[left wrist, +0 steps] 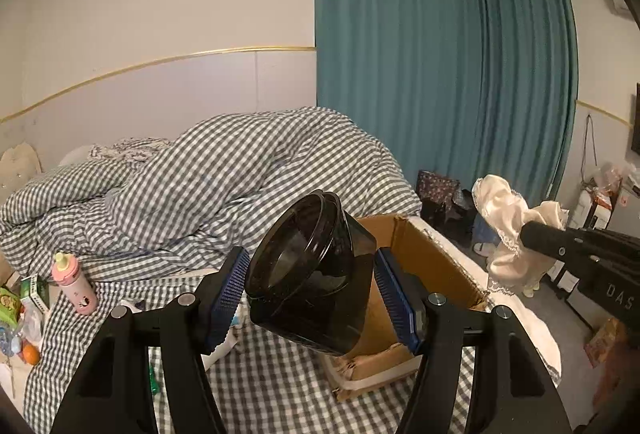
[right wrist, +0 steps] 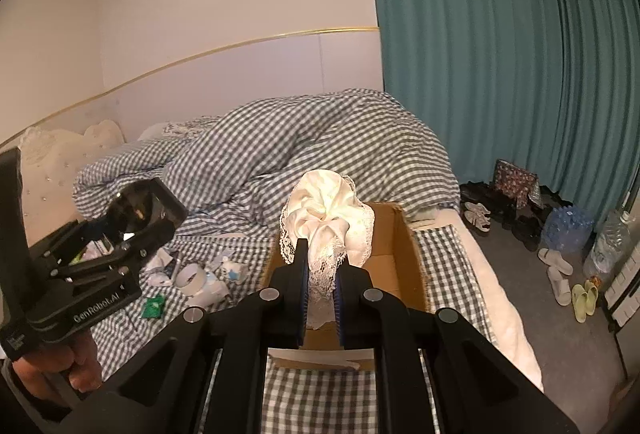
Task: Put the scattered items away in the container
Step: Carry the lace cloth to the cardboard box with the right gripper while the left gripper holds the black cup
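Observation:
My left gripper (left wrist: 310, 292) is shut on a dark see-through plastic jar (left wrist: 308, 274), tilted, held above the bed just left of the open cardboard box (left wrist: 424, 262). My right gripper (right wrist: 322, 274) is shut on a cream lace-trimmed cloth (right wrist: 324, 214), held above the box (right wrist: 396, 258). The cloth (left wrist: 504, 210) also shows in the left wrist view, hanging from the right gripper to the right of the box. The left gripper with the jar (right wrist: 140, 210) shows at the left in the right wrist view.
The box sits on a gingham-covered bed with a bunched duvet (left wrist: 224, 170) behind. A pink baby bottle (left wrist: 74, 284), snack packets (left wrist: 16, 306) and an orange (left wrist: 30, 354) lie at left. Tape roll (right wrist: 192, 278), crumpled wrappers and a green packet (right wrist: 154, 308) lie left of the box. Shoes and water bottles (right wrist: 568, 230) cover the floor at right.

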Available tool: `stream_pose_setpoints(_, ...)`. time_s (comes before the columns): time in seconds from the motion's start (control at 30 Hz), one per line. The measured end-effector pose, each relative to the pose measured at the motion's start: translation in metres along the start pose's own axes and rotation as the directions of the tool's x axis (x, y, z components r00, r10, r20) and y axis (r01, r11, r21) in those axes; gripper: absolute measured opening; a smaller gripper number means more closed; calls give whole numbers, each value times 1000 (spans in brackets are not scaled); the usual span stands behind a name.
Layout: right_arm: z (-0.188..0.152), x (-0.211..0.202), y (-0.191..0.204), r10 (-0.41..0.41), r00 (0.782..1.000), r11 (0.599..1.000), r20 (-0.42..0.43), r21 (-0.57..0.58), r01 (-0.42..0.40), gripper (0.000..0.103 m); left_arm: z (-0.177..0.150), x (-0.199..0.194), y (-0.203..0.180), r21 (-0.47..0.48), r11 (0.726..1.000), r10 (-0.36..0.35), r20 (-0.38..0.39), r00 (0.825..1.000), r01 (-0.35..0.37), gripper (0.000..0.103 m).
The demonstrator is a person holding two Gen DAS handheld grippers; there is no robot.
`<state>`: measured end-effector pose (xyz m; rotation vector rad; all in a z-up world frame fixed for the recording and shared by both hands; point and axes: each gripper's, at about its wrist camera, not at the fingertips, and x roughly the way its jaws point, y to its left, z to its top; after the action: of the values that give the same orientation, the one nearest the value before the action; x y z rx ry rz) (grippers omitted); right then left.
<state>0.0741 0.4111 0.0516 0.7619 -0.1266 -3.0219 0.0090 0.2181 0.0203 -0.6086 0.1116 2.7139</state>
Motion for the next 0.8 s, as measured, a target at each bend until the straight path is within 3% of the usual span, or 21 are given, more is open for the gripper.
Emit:
stream_pose_setpoints(0.43, 0, 42, -25, -22, 998, 999, -56, 23, 23, 10, -2, 53, -21, 16, 998, -53, -63, 997, 55, 66)
stream_pose_setpoints(0.8, -13, 91, -49, -18, 991, 998, -129, 51, 25, 10, -20, 117, -31, 12, 997, -77, -170, 983, 80, 66)
